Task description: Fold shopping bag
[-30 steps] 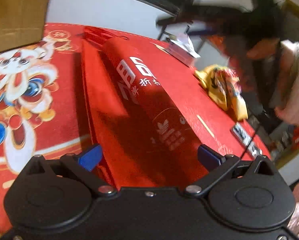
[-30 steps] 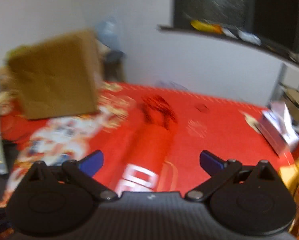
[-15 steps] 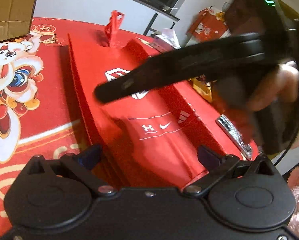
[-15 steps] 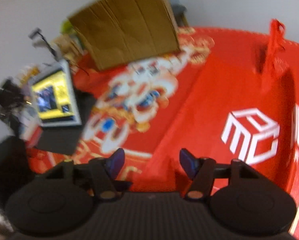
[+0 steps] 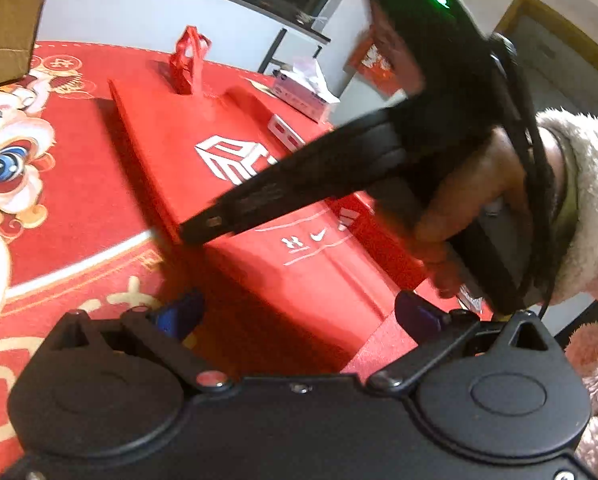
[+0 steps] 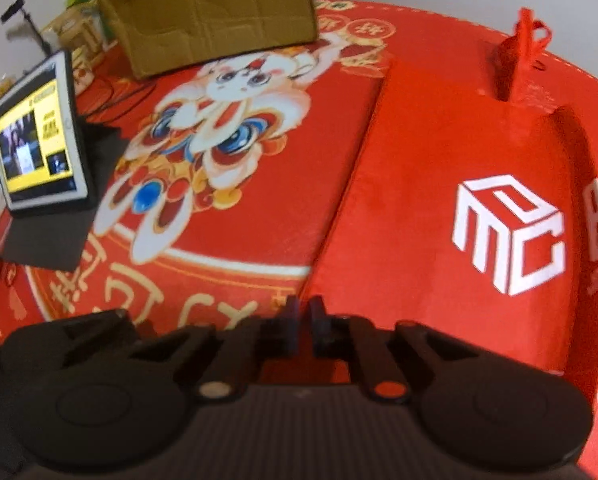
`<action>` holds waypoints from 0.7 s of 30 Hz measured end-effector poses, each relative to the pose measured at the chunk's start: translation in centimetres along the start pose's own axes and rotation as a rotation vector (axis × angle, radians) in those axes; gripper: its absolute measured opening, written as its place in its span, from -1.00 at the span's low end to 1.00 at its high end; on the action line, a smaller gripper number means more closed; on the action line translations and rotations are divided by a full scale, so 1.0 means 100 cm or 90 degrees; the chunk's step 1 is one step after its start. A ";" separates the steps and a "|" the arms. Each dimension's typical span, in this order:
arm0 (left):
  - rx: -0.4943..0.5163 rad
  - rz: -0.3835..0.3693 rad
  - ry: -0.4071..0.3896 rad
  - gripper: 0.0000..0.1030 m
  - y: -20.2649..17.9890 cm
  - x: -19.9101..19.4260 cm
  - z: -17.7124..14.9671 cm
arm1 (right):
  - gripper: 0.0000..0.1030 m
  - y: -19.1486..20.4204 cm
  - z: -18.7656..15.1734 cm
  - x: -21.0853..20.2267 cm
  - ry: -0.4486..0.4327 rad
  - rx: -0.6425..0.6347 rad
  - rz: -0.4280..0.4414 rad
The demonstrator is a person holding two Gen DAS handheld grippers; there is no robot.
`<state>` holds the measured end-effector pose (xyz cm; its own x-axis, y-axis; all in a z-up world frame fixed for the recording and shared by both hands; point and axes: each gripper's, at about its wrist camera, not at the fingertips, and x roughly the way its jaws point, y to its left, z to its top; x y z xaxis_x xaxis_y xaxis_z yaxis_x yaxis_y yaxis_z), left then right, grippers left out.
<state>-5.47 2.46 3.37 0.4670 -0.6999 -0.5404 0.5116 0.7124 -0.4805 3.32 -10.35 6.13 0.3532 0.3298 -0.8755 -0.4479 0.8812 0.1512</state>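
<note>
A red shopping bag (image 5: 219, 168) with a white cube logo lies flat on the red patterned tablecloth (image 5: 59, 208), its handles (image 5: 189, 58) sticking up at the far end. It also shows in the right wrist view (image 6: 439, 220). My left gripper (image 5: 299, 312) is open over the bag's near end. My right gripper (image 6: 304, 316) is shut on the bag's left edge; in the left wrist view it (image 5: 203, 228) reaches across the bag from the right.
A brown cardboard box (image 6: 203, 12) stands at the back left. A tablet (image 6: 39, 136) on a dark stand sits at the left. A tissue box (image 5: 303, 92) sits beyond the bag at the right.
The right gripper swung down to the bag's left edge and closed its fingers on it. The bag, seen folded narrow a second ago, now lies flat with its logo face up.
</note>
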 end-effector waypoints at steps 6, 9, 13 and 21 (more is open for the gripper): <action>-0.007 0.014 -0.003 0.99 0.011 -0.001 0.002 | -0.93 -0.022 0.000 -0.037 -0.070 0.072 0.001; 0.013 -0.006 -0.003 0.99 0.006 0.002 0.008 | -0.97 -0.027 0.001 -0.060 -0.112 0.084 0.001; 0.062 -0.036 0.005 0.99 -0.008 0.005 0.015 | -0.97 -0.037 0.002 -0.094 -0.171 0.109 0.009; 0.119 -0.024 0.050 0.99 -0.015 -0.003 0.002 | 0.00 -0.015 -0.009 -0.077 -0.032 0.044 0.024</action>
<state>-6.25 1.54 4.35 0.3911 -0.7141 -0.5806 0.6558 0.6588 -0.3685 0.54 -14.48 12.23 0.3787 0.3787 -0.8445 -0.4047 0.8883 0.2169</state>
